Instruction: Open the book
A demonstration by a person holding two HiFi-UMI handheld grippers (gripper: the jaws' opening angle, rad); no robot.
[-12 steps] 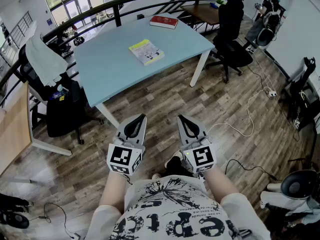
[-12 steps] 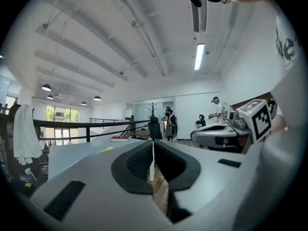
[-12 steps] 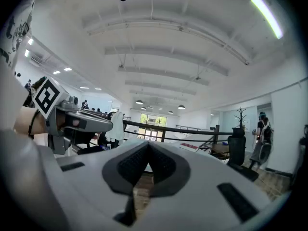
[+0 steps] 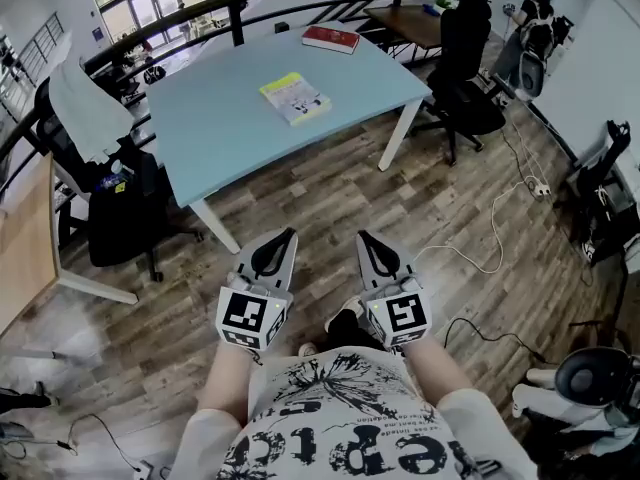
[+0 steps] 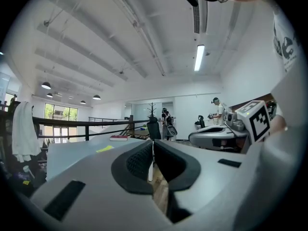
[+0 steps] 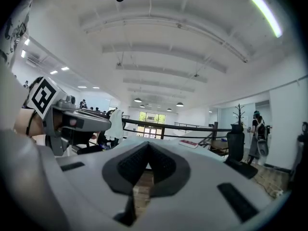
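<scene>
The person stands on the wood floor (image 4: pixel 330 198), well short of the pale blue table (image 4: pixel 220 138), holding both tools level in front of the body. The left gripper (image 4: pixel 284 238) has its jaws pressed together with nothing between them. The right gripper (image 4: pixel 366 240) is likewise closed on empty air. A yellow-covered book (image 4: pixel 295 99) lies shut near the table's middle. A red book (image 4: pixel 330 39) rests by the far edge (which of the two is the task's is hard to say).
</scene>
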